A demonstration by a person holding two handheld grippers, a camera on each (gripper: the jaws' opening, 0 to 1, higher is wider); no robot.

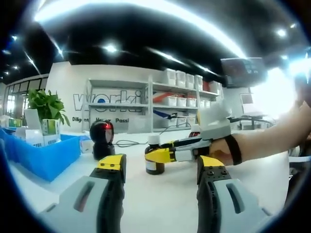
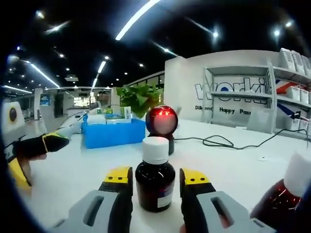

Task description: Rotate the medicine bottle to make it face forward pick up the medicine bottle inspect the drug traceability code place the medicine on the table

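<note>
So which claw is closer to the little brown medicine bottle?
Right. The right claw has the medicine bottle between its jaws; the left claw sits back from it, apart.

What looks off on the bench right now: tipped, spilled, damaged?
Nothing stands out. The medicine bottle stands upright, cap on, between the right gripper jaws; a second bottle is upright beside it. The scanner glows red behind, cable loose but tidy, blue bin square on the table. No spill visible.

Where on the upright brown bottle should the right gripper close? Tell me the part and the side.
Grip the brown bottle on its round body, below the white cap, coming level from the near side. It stands upright between the right gripper jaws, which flank it.
</note>
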